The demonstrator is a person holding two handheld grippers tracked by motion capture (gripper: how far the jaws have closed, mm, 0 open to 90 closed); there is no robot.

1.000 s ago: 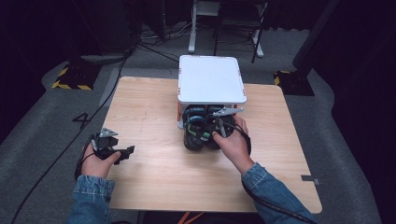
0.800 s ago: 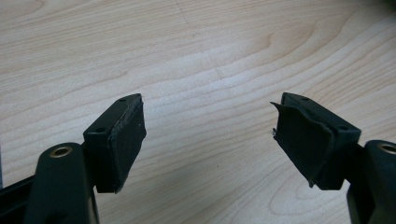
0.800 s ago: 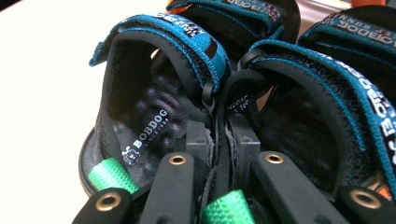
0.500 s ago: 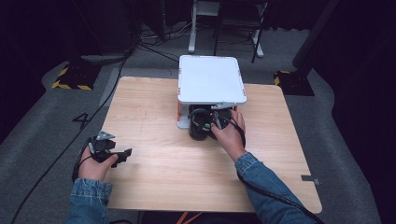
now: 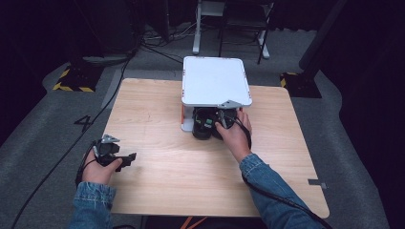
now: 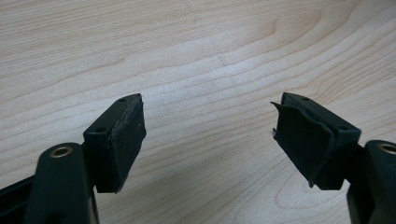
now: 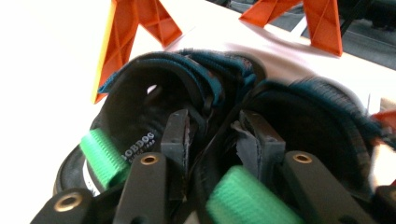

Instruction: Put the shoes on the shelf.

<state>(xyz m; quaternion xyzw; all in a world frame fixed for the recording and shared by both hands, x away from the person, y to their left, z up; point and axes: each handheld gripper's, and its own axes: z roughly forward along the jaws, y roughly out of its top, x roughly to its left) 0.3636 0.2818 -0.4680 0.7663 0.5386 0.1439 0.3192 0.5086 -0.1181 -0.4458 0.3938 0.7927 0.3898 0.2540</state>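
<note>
Under the white shelf: pair of black sandals point(image 5: 207, 125) with green heel tabs point(image 7: 102, 156), lying side by side on the wooden table point(image 5: 157, 119), half tucked below the shelf point(image 5: 215, 81) between its orange legs point(image 7: 122, 42).
Right gripper point(image 5: 223, 118): pushed in between the two sandals, jaws close together, pinching the inner straps point(image 7: 212, 100) of both shoes at once.
Right hand point(image 5: 235, 136): stretched forward to the shelf, sleeve in blue denim.
Left gripper point(image 5: 114, 157): resting low near the front left of the table, well apart from the shoes, jaws wide open, nothing between them but bare wood point(image 6: 205, 70).
Step now, at a guess: sliding the pair in under the shelf, or pulling it out. Cannot tell which from this one look.
Doing it well: keep the squeeze firm so both straps stay caught together.
Also: move slow and flat along the table, straight between the orange legs, no twisting.
Watch out for: one shoe slipping free and turning sideways, or a toe bumping a leg and shoving the shelf.
Left side help: stay open and ready, perhaps come over to steady the shelf if it slides.
</note>
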